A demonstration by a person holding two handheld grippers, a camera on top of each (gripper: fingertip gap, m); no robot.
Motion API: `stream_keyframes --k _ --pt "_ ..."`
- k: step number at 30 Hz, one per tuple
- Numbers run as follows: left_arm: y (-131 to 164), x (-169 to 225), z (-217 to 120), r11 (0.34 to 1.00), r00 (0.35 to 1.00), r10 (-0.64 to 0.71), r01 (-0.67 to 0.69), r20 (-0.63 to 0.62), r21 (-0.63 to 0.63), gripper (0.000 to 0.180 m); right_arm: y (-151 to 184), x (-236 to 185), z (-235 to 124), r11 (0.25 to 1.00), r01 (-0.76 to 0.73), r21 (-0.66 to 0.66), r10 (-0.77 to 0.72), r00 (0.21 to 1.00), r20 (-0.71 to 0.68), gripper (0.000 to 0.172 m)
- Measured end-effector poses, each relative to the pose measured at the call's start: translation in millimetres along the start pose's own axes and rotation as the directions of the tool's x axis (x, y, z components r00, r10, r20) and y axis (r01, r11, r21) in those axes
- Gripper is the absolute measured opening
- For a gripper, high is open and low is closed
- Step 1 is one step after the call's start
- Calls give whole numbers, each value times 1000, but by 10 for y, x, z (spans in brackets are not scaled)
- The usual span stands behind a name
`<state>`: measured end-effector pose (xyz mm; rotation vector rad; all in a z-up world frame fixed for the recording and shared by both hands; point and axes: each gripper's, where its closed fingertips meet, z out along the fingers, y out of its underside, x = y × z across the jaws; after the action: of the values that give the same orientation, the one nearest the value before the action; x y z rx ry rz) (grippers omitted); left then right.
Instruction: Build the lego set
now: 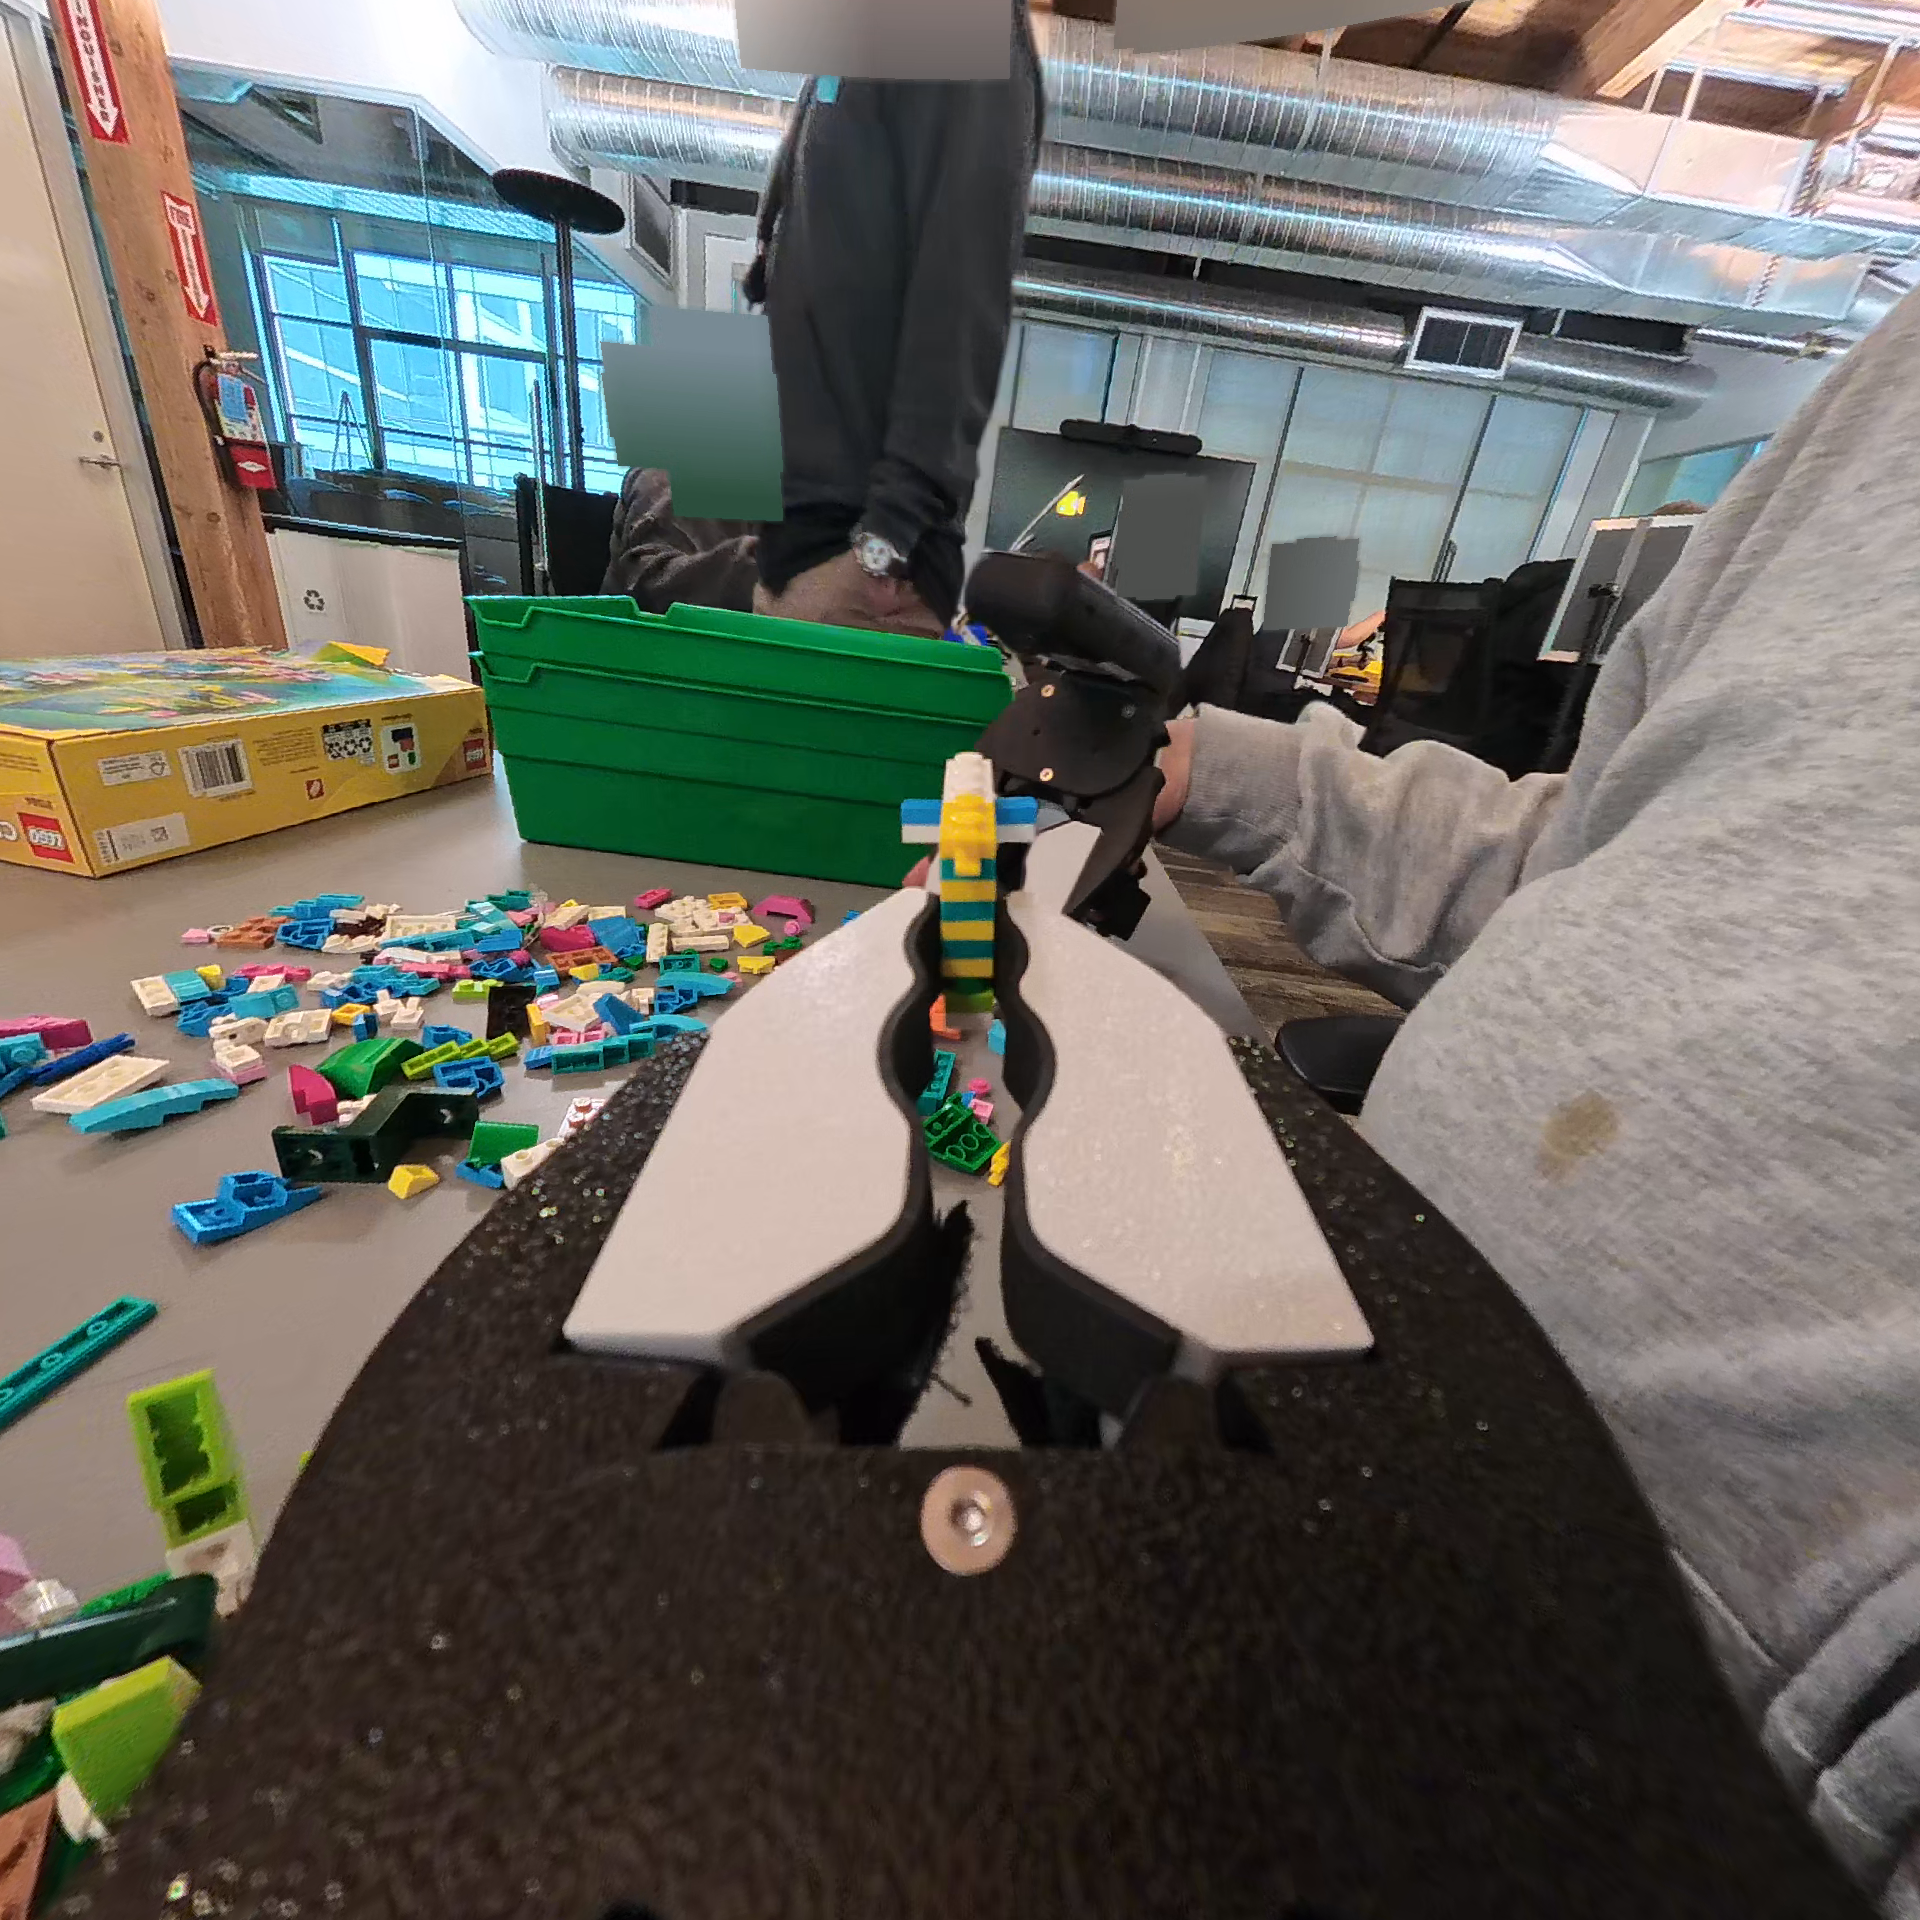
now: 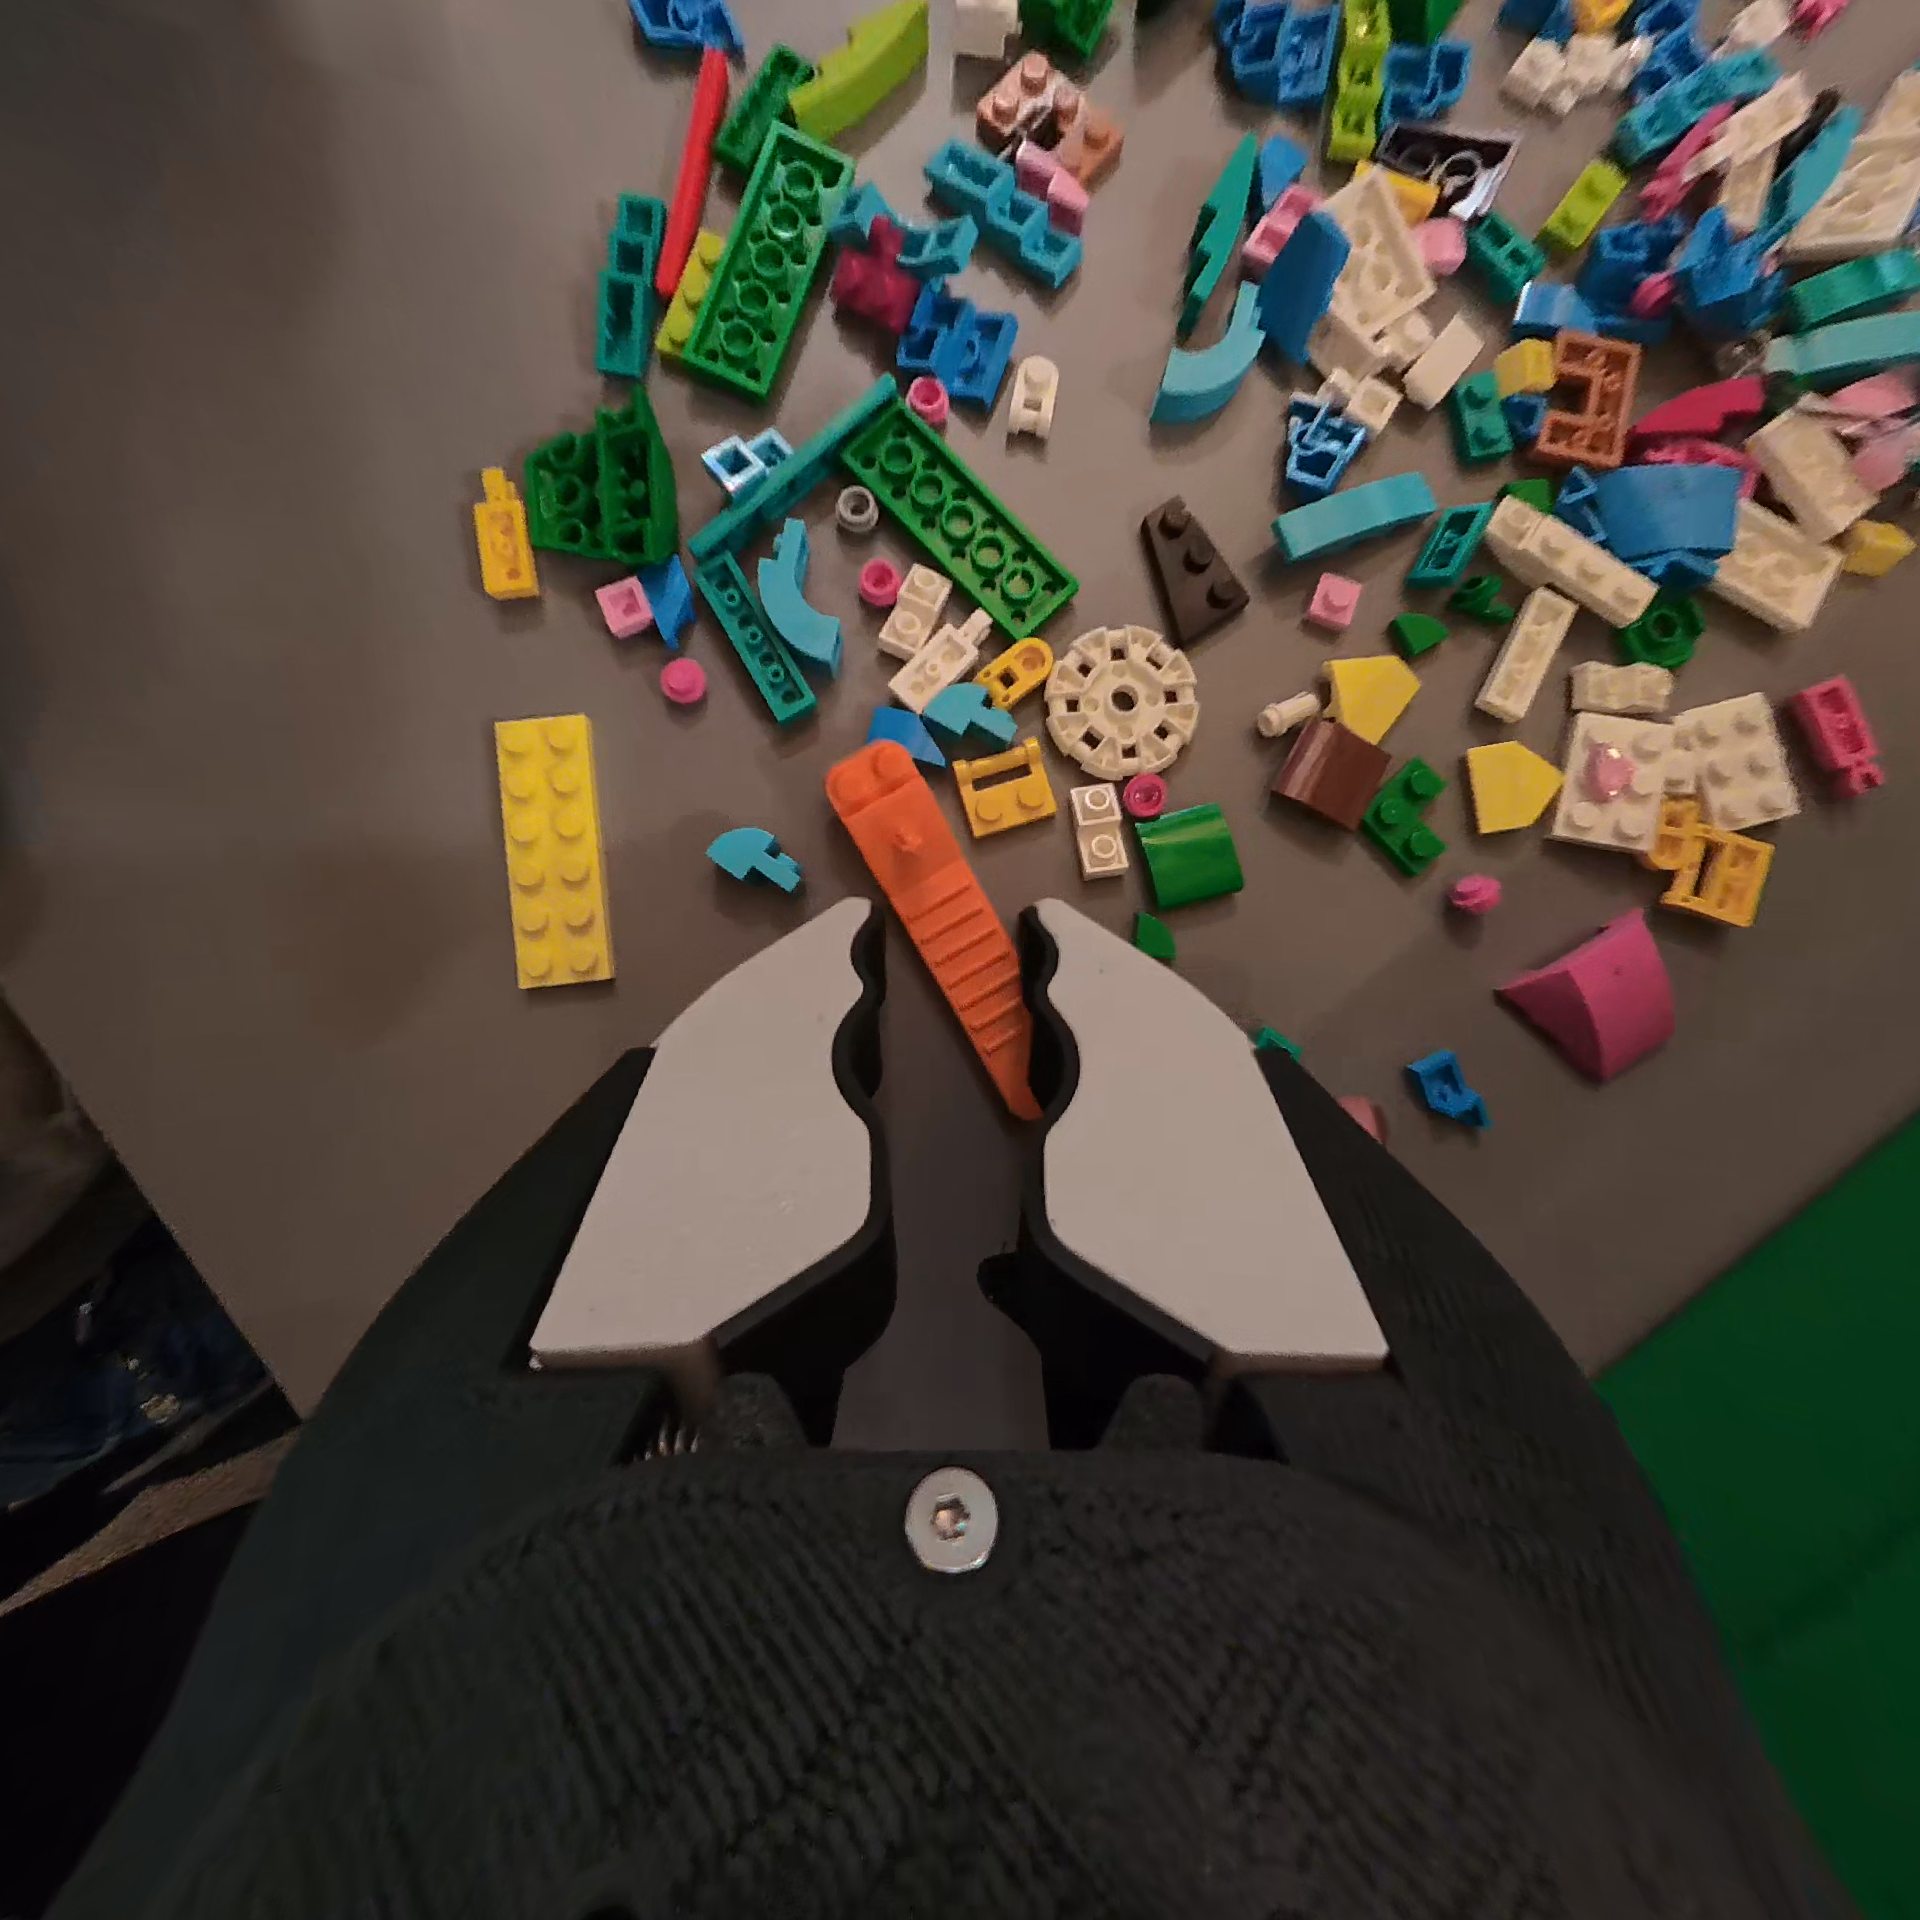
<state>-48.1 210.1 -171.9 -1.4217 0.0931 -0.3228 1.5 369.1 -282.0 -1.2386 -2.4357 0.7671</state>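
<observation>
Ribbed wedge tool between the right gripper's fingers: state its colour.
Orange, clearest in the right wrist view.

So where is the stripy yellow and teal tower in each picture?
Left wrist view: the stripy tower stands upright in the middle, gripped between the left gripper's fingers, in front of the green bins.
Right wrist view: the tower is not in it.
Shared landmark: the grey table, with loose bricks scattered on it in both views.
</observation>
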Motion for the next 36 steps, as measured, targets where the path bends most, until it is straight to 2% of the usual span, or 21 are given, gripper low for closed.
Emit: stream_keyframes --k 3,5,8,11,13,18,24,28,30,36 --pt "-2 0 1 1000 1000 -4 4 0 1 8 19 -40 2 999 -25 -37 26 999 37 17" --pt "-3 2 3 1000 1000 -4 4 -1 1 8 32 -23 -12 998 -36 -54 37 999 14 16" --pt "-3 7 5 1000 1000 -3 3 -1 1 8 50 192 -126 994 -97 -40 90 985 -146 16" --pt "-2 11 8 1000 1000 -4 4 -1 1 8 205 482 -302 958 -282 -56 241 895 -375 16" --pt "-3 13 9 1000 1000 -5 5 -2 1 8 292 502 -332 933 -351 -76 285 853 -436 16" --pt "-4 18 13 1000 1000 -4 4 -1 2 8 511 616 -375 884 -446 -139 291 758 -584 16" --pt "-7 19 17 1000 1000 -9 9 -1 3 8 466 678 -386 856 -514 -44 391 702 -595 15" --pt "-7 20 18 1000 1000 -12 12 -1 4 8 354 587 -323 848 -530 12 464 731 -500 15" --pt "-9 20 19 1000 1000 -12 12 -1 4 8 324 497 -285 842 -539 3 484 753 -447 15" --pt "-9 26 20 1000 1000 -12 12 -1 4 8 395 418 -255 847 -527 -66 445 772 -453 15"
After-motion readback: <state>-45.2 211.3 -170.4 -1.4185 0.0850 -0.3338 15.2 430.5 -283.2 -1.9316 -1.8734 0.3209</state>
